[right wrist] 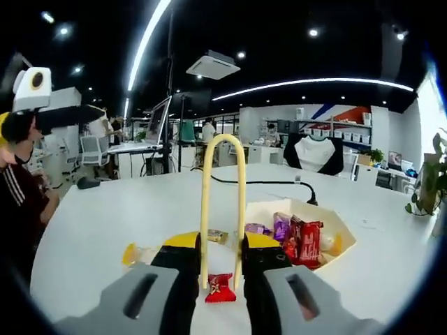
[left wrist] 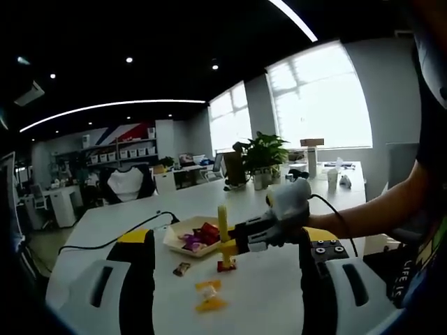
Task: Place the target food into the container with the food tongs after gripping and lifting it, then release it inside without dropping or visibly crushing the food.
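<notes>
Here the yellow tongs (right wrist: 222,209), squeezed by the right gripper (right wrist: 222,279), pinch a red wrapped candy (right wrist: 221,287) just beside the container (right wrist: 335,230) (light, crinkly, slippery; grip mid-wrapper, gently).

An open-plan office: long white counter (left wrist: 209,202), desks with monitors (right wrist: 159,118) and office chairs (right wrist: 91,150), shelving with boxes (left wrist: 136,150), ceiling light strips (right wrist: 318,84), large windows (left wrist: 321,98), potted plant (left wrist: 262,157).
</notes>
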Demonstrator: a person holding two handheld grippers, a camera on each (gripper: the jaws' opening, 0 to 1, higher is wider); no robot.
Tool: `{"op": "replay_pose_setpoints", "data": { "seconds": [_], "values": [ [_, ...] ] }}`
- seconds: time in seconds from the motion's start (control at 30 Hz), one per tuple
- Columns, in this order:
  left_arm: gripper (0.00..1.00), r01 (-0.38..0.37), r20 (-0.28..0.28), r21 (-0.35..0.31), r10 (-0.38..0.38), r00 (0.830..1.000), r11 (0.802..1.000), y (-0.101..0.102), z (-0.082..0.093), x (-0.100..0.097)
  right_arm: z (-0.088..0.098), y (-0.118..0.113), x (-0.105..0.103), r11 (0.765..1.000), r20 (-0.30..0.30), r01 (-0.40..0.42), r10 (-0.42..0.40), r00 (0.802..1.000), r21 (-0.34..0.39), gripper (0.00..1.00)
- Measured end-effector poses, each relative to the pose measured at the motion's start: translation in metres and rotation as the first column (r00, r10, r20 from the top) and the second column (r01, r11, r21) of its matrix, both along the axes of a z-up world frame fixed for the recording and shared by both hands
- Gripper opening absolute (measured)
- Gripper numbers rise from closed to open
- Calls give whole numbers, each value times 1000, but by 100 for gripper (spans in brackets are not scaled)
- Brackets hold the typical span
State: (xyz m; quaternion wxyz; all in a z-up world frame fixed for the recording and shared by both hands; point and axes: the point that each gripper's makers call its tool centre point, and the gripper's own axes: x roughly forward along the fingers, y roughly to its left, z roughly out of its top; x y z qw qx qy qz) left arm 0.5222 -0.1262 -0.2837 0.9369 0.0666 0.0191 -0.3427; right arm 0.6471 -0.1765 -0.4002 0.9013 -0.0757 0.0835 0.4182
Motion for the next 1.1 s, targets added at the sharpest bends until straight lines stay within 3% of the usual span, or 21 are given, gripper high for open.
{"op": "replay_pose_setpoints", "data": {
  "seconds": [0.17, 0.27, 0.3, 0.33, 0.47, 0.53, 0.73, 1.1],
  "values": [
    [90, -7, -1, 1, 7, 1000, 1000, 2, 0, 1, -13, -2, 4, 1000, -24, 11, -11, 1000, 11, 18],
    [90, -12, -4, 3, 12, 1000, 1000, 4, -1, 2, -11, -1, 4, 999, -23, 7, -6, 1000, 32, 15],
    [90, -13, -5, 2, 13, 1000, 1000, 4, -1, 3, -13, 0, 2, 998, -65, 15, -11, 998, 57, 14],
    [90, -14, -6, 2, 14, 1000, 1000, 4, -1, 3, -11, -1, 4, 999, -43, 19, -18, 999, 37, 13],
    [90, -11, -5, 5, 11, 1000, 1000, 2, -2, 5, -11, -4, 7, 997, -74, 49, -45, 996, 58, 12],
    [90, -8, -6, 9, 8, 1000, 1000, 1, -2, 4, 1, -2, 7, 989, -72, 58, -48, 996, 139, 12],
    [90, -10, -12, 11, 10, 1000, 1000, 2, -5, 5, 25, 0, 7, 988, -42, 35, -29, 999, 150, 12],
    [90, -10, -2, 4, 10, 1000, 1000, 3, -1, 5, 61, -7, 32, 989, 7, 47, -49, 999, 142, 13]
  ]
}}
